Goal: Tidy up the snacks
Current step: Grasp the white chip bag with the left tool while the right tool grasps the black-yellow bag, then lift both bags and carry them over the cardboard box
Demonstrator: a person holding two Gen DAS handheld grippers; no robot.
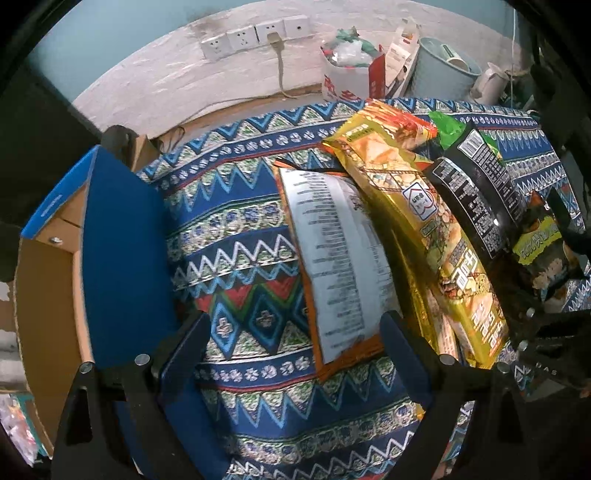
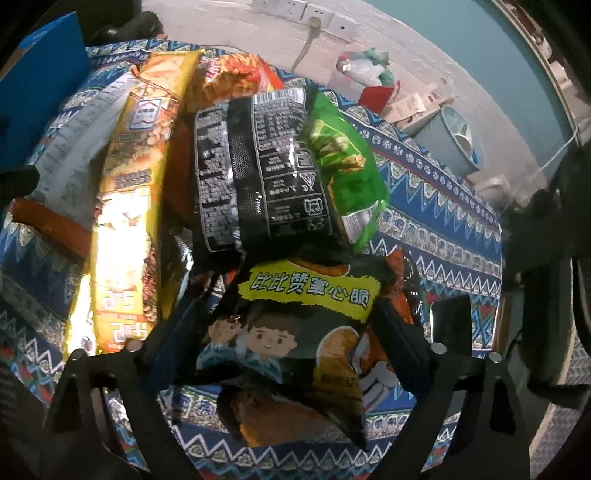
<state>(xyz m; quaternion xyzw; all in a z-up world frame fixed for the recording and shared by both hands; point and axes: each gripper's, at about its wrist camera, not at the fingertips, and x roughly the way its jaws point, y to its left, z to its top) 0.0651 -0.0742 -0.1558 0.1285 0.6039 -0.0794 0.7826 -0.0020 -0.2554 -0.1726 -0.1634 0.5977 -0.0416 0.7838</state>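
Observation:
Snack packs lie in a pile on a patterned tablecloth point(image 1: 240, 236). A white-and-orange bag point(image 1: 340, 258) lies face down, with a long yellow pack point(image 1: 424, 221) and a black pack point(image 1: 480, 192) to its right. My left gripper point(image 1: 295, 332) is open and empty just above the near end of the white-and-orange bag. My right gripper point(image 2: 284, 325) has its fingers on both sides of a dark cartoon snack bag point(image 2: 295, 332) and grips it. That bag also shows in the left wrist view point(image 1: 546, 254). Behind it lie the black pack point(image 2: 258, 166), a green bag point(image 2: 343, 155) and the yellow pack point(image 2: 129, 206).
An open blue cardboard box point(image 1: 118, 240) stands at the left edge of the table. Behind the table are a wall with power sockets point(image 1: 255, 35), a full white bag point(image 1: 347, 70) and a pale blue bin point(image 1: 443, 70).

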